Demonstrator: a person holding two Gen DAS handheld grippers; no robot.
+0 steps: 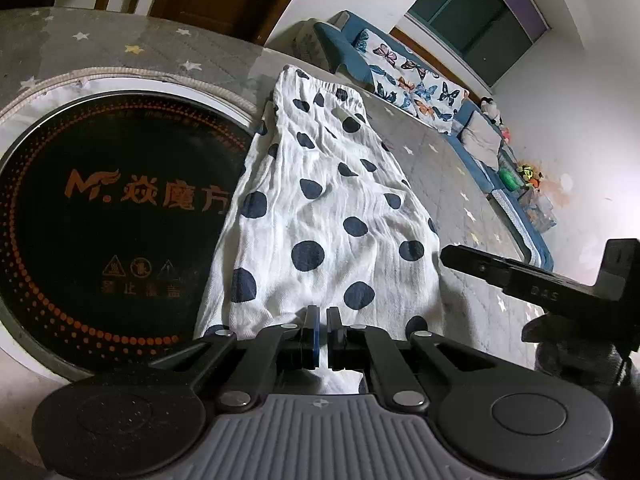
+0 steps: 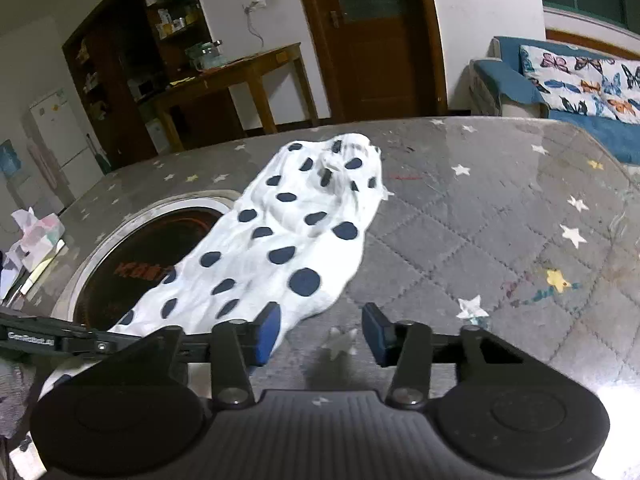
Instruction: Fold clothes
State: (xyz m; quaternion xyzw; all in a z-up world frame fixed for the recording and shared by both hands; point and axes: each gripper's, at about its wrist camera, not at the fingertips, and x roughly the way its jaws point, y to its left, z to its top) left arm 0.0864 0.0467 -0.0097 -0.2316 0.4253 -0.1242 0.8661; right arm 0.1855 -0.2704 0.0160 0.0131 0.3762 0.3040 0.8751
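— What colouring is shown on the garment (image 1: 320,216)?
— White cloth is seen, scattered with dark navy dots.
— And the table cover (image 2: 480,220)?
— Grey quilting is shown, strewn with white and yellow stars.
— The round plate (image 1: 108,216)?
— Black is seen, ringed with orange dots and lettered in orange.
— The sofa (image 2: 516,80)?
— Blue is shown; its throw (image 2: 580,80) is white, printed with blue, orange and black butterflies.

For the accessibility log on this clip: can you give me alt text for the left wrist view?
The left hand-held gripper is shut on the near hem of a white garment with dark polka dots, spread lengthwise on a grey star-print table cover. The garment's left edge overlaps a round black cooktop; the right hand-held gripper's fingers enter at right.
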